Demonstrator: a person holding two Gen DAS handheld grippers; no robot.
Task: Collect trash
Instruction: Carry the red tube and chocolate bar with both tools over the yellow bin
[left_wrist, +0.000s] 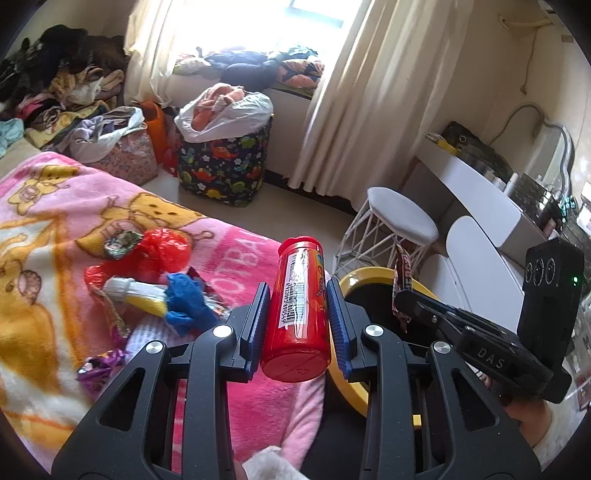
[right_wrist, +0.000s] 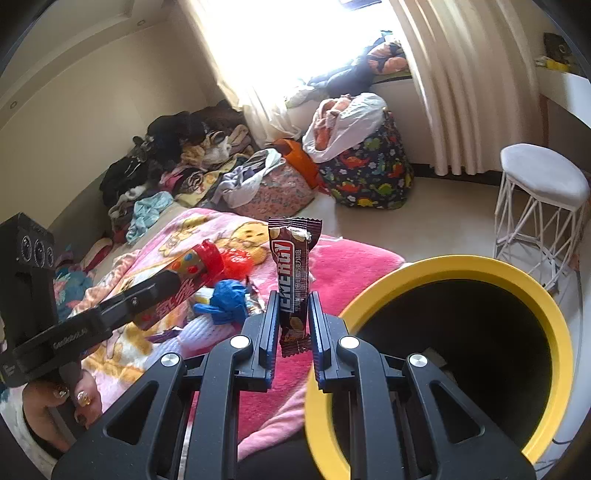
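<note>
Both loaded rn: left gripper (left_wrist: 297, 308) clamps red tube (left_wrist: 298, 306), right gripper (right_wrist: 291, 317) pinches snack wrapper (right_wrist: 294, 275). Imo get fully over yellow bin (right_wrist: 554, 325) b4 letting go.

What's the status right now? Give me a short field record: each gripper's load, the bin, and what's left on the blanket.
left gripper: shut on red canister, cap pointing away
right gripper: shut on brown snack wrapper, held upright
bin: yellow rim, dark inside, open, beside the bed's edge; neither item is over its opening yet
pink blanket: red plastic bag, blue crumpled scrap, yellow-and-white tube, purple foil wrapper
remaining: both held items not yet dropped; loose trash on the blanket uncollected
</note>
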